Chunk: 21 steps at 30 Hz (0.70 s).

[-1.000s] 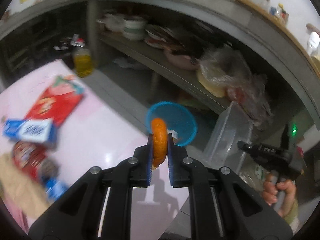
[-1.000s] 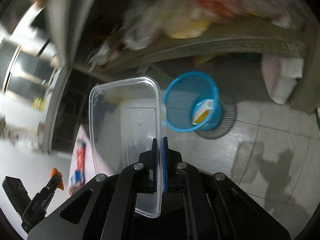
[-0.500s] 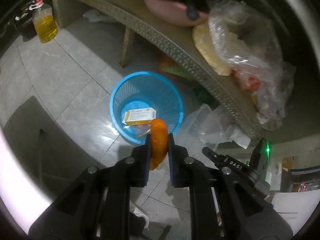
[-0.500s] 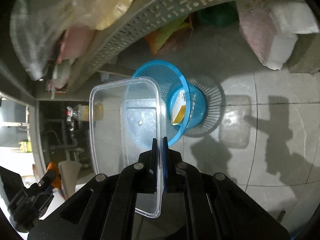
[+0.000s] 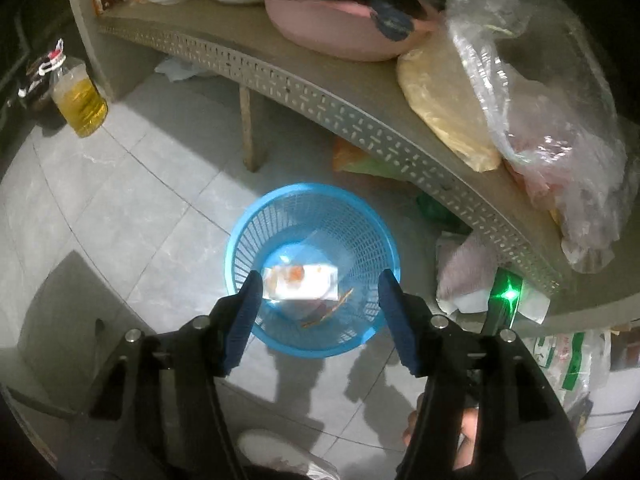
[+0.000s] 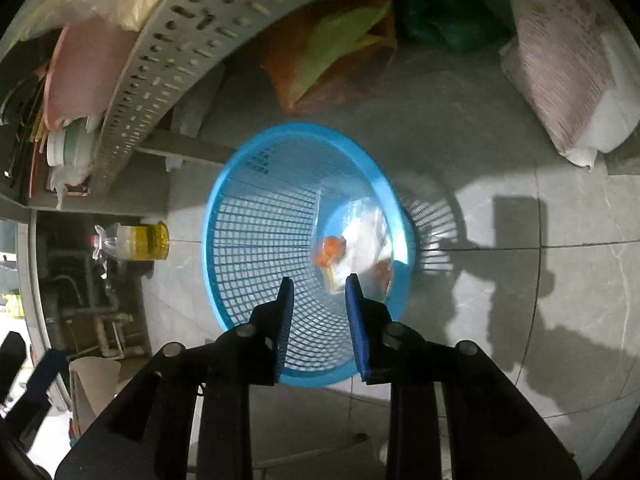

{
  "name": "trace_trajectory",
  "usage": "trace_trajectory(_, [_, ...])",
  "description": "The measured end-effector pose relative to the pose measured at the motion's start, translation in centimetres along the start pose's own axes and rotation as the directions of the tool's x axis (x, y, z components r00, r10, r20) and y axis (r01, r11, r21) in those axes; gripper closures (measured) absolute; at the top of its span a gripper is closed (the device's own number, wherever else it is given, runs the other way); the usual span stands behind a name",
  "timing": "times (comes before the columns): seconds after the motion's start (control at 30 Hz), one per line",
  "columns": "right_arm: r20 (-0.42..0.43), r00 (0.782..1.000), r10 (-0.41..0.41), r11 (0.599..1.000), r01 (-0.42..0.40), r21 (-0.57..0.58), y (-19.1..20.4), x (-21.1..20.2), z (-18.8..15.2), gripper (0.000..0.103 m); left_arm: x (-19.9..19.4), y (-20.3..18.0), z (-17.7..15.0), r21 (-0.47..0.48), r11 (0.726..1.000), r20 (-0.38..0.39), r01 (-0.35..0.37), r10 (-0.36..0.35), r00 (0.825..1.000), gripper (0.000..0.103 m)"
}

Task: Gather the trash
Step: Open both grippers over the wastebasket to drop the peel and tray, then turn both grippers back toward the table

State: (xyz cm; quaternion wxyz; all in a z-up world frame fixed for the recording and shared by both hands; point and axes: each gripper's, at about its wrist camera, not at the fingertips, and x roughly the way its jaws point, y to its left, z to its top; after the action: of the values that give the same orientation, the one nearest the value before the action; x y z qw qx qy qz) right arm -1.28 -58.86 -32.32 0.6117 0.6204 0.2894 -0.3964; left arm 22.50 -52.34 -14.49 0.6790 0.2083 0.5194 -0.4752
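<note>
A blue mesh waste basket [image 5: 256,240] stands on the tiled floor below a shelf; it also shows in the right wrist view [image 6: 256,240]. Inside lie a clear plastic container [image 5: 320,248], a small box [image 5: 300,282] and an orange peel [image 6: 331,249]. My left gripper [image 5: 318,300] is open and empty just above the basket's near rim. My right gripper [image 6: 319,300] is open and empty over the basket's mouth.
A perforated grey shelf [image 5: 360,120] with a pink bowl [image 5: 340,28] and plastic bags [image 5: 532,112] overhangs the basket. An oil bottle [image 5: 80,100] stands on the floor at the left. Bags [image 6: 332,52] lie under the shelf. A person's shoe [image 5: 276,454] is at the bottom.
Both grippers opened over the basket. The orange peel left my left gripper and the clear container left my right gripper; both now lie in the basket.
</note>
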Motion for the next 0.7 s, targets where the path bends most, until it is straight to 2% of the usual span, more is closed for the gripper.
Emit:
trace_trajectory(0.17, [0.008, 1.000, -0.021, 0.999, 0.021, -0.034, -1.4, -1.2, -0.6, 0.076, -2.4, 0.5, -0.3, -0.002, 1.000, 0.049, 0.003, -0.003, 0.999, 0.046])
trace_trajectory(0.37, [0.047, 0.997, -0.058, 0.988, 0.064, -0.141, -1.8, -4.4, -2.7, 0.076, -6.5, 0.4, -1.6, 0.010, 1.000, 0.117, -0.008, 0.007, 0.993, 0.046])
trace_trajectory(0.57, [0.093, 0.992, -0.082, 0.936, 0.109, -0.336, -0.4, -8.5, -6.4, 0.076, -11.7, 0.3, -4.5, 0.013, 1.000, 0.165, 0.026, -0.028, 0.986, 0.045])
trace_trajectory(0.7, [0.135, 0.989, -0.057, 0.875, 0.114, -0.470, 1.2, -12.4, -9.3, 0.068, -15.7, 0.4, -7.1, 0.027, 0.999, 0.194, 0.043, -0.047, 0.980, 0.035])
